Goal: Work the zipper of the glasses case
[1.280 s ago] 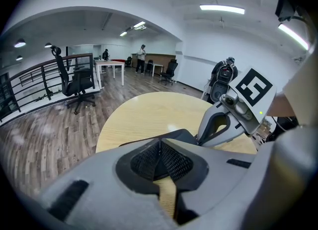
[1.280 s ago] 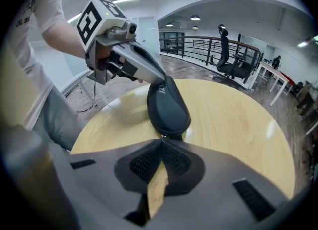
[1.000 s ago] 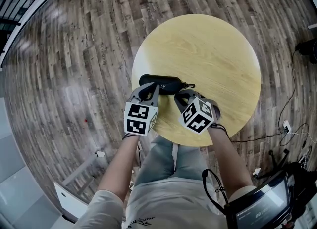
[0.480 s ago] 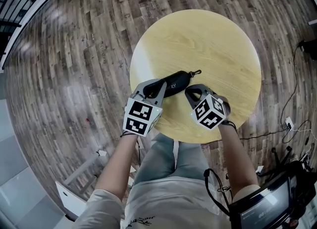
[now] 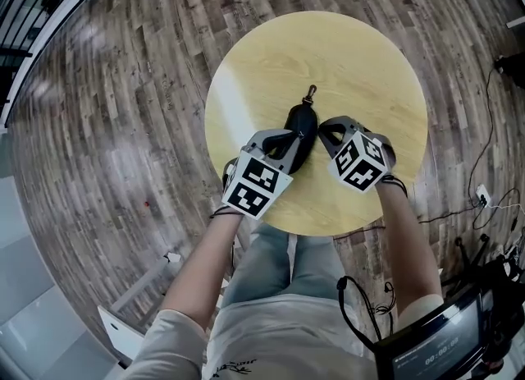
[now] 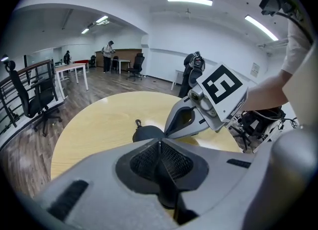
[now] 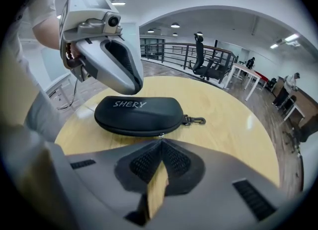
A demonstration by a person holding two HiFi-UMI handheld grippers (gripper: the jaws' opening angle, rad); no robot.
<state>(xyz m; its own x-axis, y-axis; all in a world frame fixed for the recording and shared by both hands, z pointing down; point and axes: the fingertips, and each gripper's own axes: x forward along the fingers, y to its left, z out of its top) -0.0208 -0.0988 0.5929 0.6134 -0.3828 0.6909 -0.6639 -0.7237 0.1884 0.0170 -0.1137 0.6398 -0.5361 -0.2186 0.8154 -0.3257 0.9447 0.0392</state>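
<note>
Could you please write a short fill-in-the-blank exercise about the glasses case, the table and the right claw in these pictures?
1. The glasses case is ___ in colour.
2. The white word printed on it reads ___.
3. The top of the wooden table under it has a ___ shape.
4. The right claw is shut and holds ___.
Missing words: black; SHERY; round; nothing.

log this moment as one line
glasses case: closed, on round table | left gripper: shut, over case end | right gripper: shut, tips by zipper
</note>
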